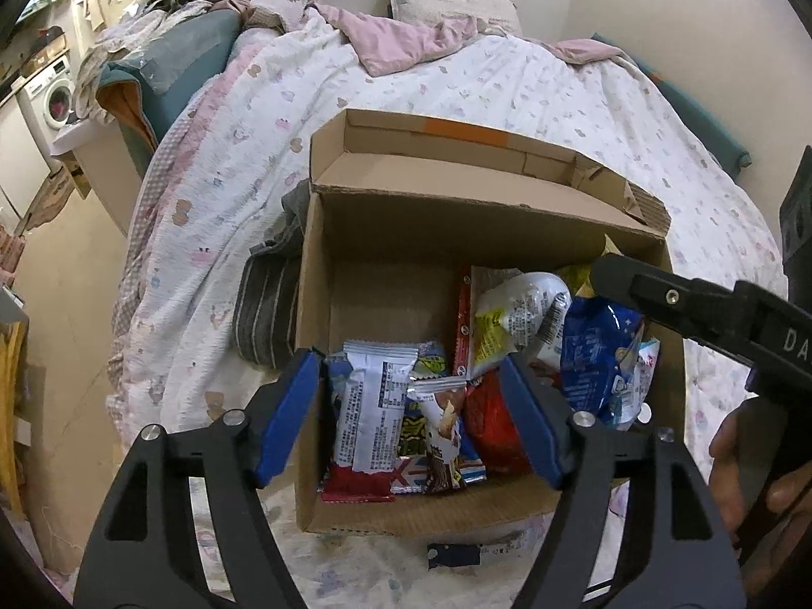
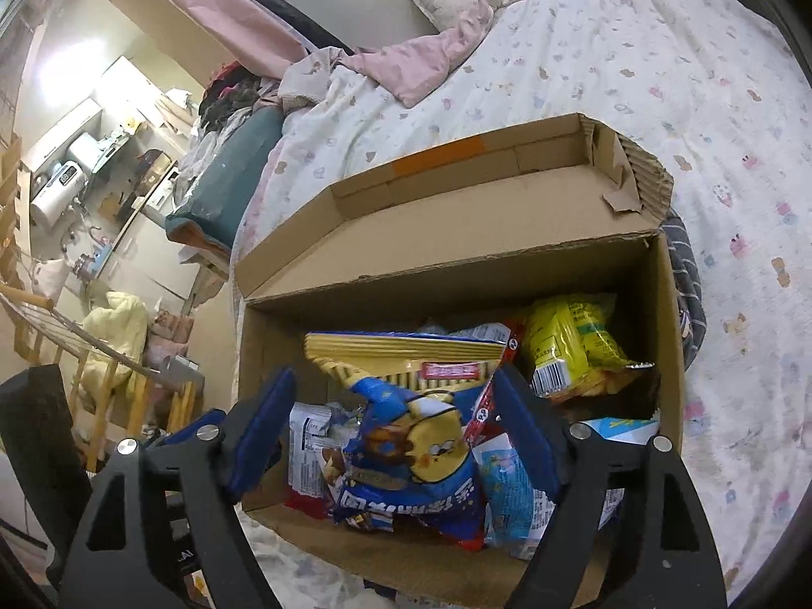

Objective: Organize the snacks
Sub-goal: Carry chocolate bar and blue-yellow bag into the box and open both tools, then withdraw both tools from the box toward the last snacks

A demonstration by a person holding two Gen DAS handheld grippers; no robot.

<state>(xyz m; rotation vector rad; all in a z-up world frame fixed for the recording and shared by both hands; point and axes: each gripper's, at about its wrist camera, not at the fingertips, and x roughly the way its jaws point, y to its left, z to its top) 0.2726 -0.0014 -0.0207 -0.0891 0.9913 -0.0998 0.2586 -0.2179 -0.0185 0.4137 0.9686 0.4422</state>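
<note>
Snacks heaped in cardboard box (image 1: 314, 304) on bed (image 1: 507, 91). Left gripper (image 1: 413, 406) jaws open, empty, over white wrapper (image 1: 370, 406), long axis running away. Right gripper (image 2: 393, 426) jaws open astride blue bag (image 2: 406, 457).

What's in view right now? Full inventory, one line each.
cardboard box: 1, brown, on the bed, lid flap open
snack packets: several, mixed colours, inside the box
blue snack bag: 1, blue with yellow, in the box between the right tool's fingers
yellow snack bag: 1, yellow, far right of the box
bedspread: 1, white, patterned, under the box
pink blanket: 1, near the pillow
pillow: 1, beige, head of bed
striped cloth: 1, grey, beside the box
washing machine: 1, white, far left
left tool: open, over the box
right tool: open
</note>
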